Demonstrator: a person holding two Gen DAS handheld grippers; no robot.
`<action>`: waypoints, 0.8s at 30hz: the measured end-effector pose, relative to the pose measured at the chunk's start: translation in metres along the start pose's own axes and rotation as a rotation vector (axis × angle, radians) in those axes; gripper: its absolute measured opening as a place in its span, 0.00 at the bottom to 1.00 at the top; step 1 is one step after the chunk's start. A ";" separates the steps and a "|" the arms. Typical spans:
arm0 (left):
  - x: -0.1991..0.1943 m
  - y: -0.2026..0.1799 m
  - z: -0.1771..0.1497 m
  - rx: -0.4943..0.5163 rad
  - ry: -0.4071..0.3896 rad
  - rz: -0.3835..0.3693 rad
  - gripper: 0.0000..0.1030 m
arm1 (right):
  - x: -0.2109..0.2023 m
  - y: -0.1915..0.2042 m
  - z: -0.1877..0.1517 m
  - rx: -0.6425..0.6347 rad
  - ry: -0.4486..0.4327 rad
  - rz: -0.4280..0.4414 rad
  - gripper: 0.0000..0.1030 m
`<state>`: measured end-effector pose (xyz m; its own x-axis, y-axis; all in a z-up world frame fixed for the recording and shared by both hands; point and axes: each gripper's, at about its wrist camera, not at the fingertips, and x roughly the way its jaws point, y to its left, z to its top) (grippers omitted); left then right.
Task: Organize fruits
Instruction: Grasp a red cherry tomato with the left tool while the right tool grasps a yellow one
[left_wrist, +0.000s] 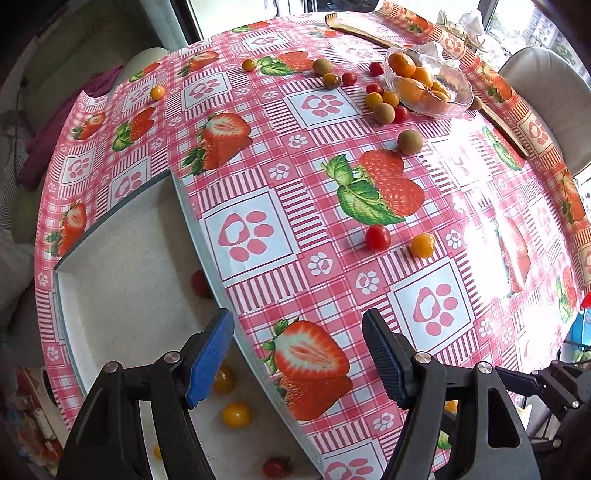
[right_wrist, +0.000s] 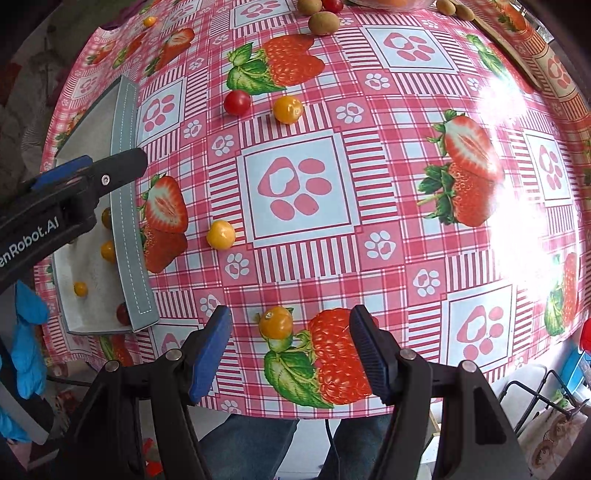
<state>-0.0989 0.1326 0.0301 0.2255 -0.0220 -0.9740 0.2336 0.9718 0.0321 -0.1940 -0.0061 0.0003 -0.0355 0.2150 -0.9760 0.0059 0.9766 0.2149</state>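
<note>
both grippers open above tablecloth

pink checked tablecloth with strawberries, pawprints; red and yellow tomatoes.

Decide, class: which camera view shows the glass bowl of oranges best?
The left wrist view. There the glass bowl sits whole at the table's far side, with the oranges inside it clearly visible. The right wrist view catches only a sliver of its lower edge at the top of the frame.
</note>
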 end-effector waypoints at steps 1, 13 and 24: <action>0.004 -0.003 0.003 0.002 0.005 0.000 0.71 | 0.001 -0.001 -0.002 -0.001 0.001 -0.002 0.68; 0.040 -0.029 0.037 0.038 0.001 -0.004 0.71 | 0.024 0.016 -0.016 -0.077 -0.018 -0.071 0.68; 0.054 -0.051 0.045 0.070 0.005 -0.013 0.71 | 0.033 0.046 -0.026 -0.139 -0.043 -0.151 0.49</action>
<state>-0.0558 0.0716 -0.0141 0.2177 -0.0337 -0.9754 0.3023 0.9526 0.0346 -0.2207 0.0456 -0.0209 0.0175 0.0686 -0.9975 -0.1345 0.9887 0.0657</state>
